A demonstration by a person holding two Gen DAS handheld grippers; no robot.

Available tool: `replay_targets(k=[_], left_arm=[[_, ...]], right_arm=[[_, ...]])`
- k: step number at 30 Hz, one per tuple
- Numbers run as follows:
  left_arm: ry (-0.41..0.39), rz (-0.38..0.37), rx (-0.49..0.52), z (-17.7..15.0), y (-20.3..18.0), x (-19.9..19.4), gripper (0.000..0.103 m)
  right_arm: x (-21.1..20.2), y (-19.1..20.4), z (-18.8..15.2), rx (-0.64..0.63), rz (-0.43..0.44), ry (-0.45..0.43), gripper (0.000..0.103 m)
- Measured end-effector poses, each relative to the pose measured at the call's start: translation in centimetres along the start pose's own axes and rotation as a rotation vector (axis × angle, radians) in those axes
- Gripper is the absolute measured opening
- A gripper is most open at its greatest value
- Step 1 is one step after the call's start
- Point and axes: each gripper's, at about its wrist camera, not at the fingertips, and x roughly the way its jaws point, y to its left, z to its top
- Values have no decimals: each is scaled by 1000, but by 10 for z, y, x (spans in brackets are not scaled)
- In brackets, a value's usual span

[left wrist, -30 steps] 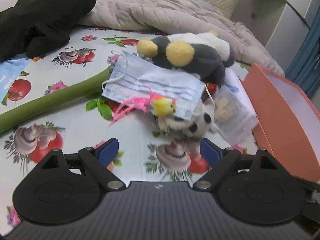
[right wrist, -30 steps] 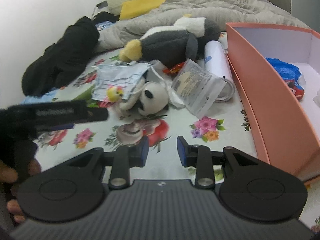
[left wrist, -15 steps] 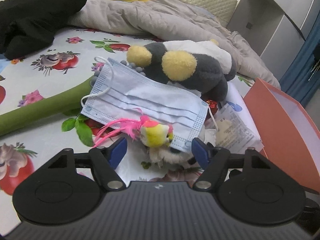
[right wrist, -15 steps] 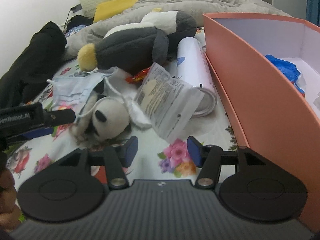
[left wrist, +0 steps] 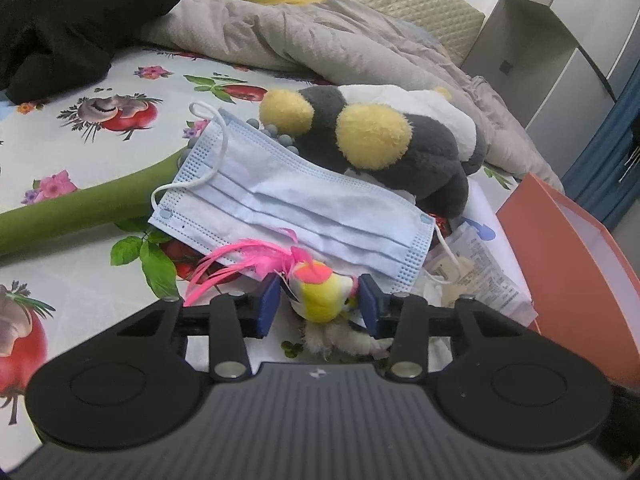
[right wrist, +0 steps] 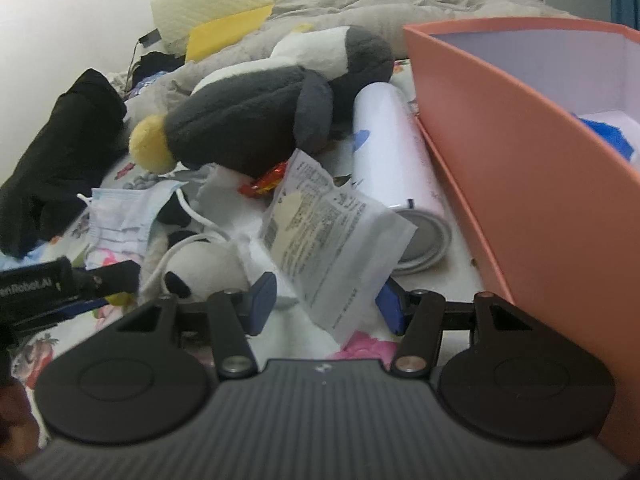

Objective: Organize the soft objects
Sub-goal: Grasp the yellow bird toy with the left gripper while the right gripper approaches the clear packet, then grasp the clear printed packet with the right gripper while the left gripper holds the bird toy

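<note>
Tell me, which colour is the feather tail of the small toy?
Bright pink; the feather tail shows best in the left wrist view.

A small yellow toy bird (left wrist: pixel 320 298) with an orange-pink crown and pink tail feathers (left wrist: pixel 236 258) lay near, feathers trailing left. Under it sat a white-and-black panda plush (right wrist: pixel 200 268), mostly covered. A pale blue face mask (left wrist: pixel 296 204) lay flat and tilted just behind the bird, ear loop curled at its far left end. Farther off, a grey-and-white penguin plush (left wrist: pixel 384 148) with yellow feet rested on its side, touching the mask's far edge.
</note>
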Motion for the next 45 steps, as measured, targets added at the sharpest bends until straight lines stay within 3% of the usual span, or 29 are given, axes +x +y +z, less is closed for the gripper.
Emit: replay_targets(k=[5, 8, 13, 27, 28, 31, 35, 40, 42, 45], left_arm=[[5, -14, -3, -6, -2, -9, 47], [11, -26, -6, -12, -5, -18, 47], [9, -24, 12, -23, -10, -39, 47], [30, -32, 13, -67, -10, -95, 47], [31, -33, 6, -68, -8, -96, 47], [28, -25, 5, -71, -7, -98, 47], [22, -24, -4, -73, -7, -97, 47], [22, -22, -15, -74, -4, -94, 47], [24, -21, -16, -75, -4, -93, 47], [28, -24, -25, -76, 0, -90, 47]], right_arm=[[-4, 7, 0, -26, 15, -14, 15], [-12, 14, -1, -51, 8, -21, 7], [-36, 23, -3, -84, 20, -39, 4], [-97, 33, -22, -94, 52, -54, 8], [-98, 33, -22, -98, 51, -53, 11], [-101, 37, -20, -136, 29, -65, 40], [-94, 41, -11, -210, 41, -86, 41], [-57, 46, -6, -351, -81, -57, 41], [-44, 41, -7, -338, -146, -21, 42], [-36, 31, -12, -275, -166, 6, 45]])
